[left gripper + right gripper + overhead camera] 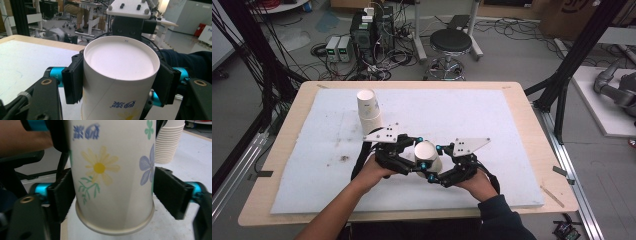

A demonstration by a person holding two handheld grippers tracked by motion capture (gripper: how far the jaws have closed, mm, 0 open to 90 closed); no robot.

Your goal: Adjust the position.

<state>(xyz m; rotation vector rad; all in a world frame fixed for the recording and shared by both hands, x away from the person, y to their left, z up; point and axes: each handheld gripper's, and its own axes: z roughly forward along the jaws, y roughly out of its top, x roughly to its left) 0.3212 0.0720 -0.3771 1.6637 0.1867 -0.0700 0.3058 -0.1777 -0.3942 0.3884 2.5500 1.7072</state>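
Note:
A flower-printed paper cup [426,150] is held upside down just above the white mat [482,115], in the middle near the front. My left gripper [422,153] comes in from the left and is shut on it; in the left gripper view both pads [73,82] press the cup's [120,60] sides just below its upturned base. My right gripper [434,162] reaches in from the right with the same cup [110,170] between its jaws near the rim. There the left pad [62,192] meets the wall and the right pad [170,190] stands a sliver off.
A tall stack of upside-down paper cups [368,112] stands at the mat's back left and appears behind the held cup as a stack [168,142]. The mat lies on a wooden table [537,145]. A stool [451,42] and cabled equipment sit on the floor beyond.

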